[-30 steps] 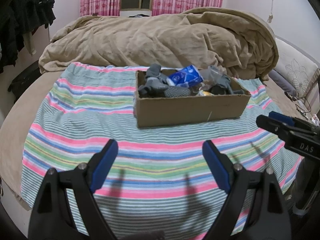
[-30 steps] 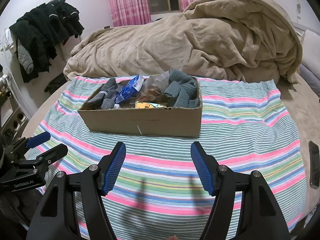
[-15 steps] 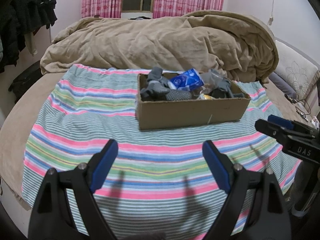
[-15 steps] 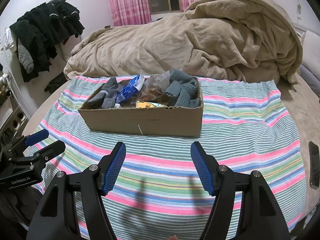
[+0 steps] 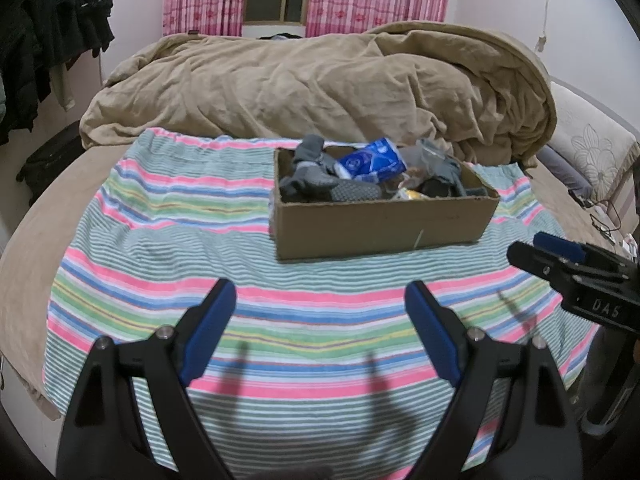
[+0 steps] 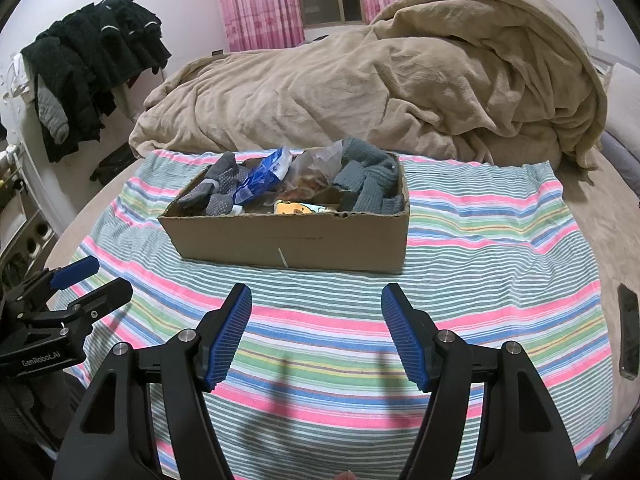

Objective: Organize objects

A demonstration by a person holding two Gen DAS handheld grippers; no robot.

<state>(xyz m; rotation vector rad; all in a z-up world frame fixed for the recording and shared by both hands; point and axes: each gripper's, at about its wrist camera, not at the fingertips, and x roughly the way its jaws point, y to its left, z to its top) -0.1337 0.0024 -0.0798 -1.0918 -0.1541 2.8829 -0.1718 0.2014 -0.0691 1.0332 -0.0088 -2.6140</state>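
Note:
A brown cardboard box (image 5: 384,226) (image 6: 296,242) stands on a striped cloth (image 5: 168,248) (image 6: 500,240) on the bed. It holds grey socks (image 5: 316,184) (image 6: 218,186), a blue packet (image 5: 372,162) (image 6: 264,176), a clear plastic bag (image 6: 316,164), grey knitted cloth (image 6: 368,184) and a yellow item (image 6: 294,209). My left gripper (image 5: 320,314) is open and empty, hovering above the cloth in front of the box. My right gripper (image 6: 316,322) is open and empty, also in front of the box. Each gripper shows at the edge of the other's view.
A rumpled tan duvet (image 5: 320,84) (image 6: 380,92) lies behind the box. Dark clothes (image 6: 92,64) hang at the left wall. A pillow (image 5: 588,148) lies at the right. A dark phone (image 6: 628,330) lies on the bed at right.
The left gripper has drifted back and left, so the box sits slightly farther and more to the right in its view. The right gripper has barely moved. Both stay open.

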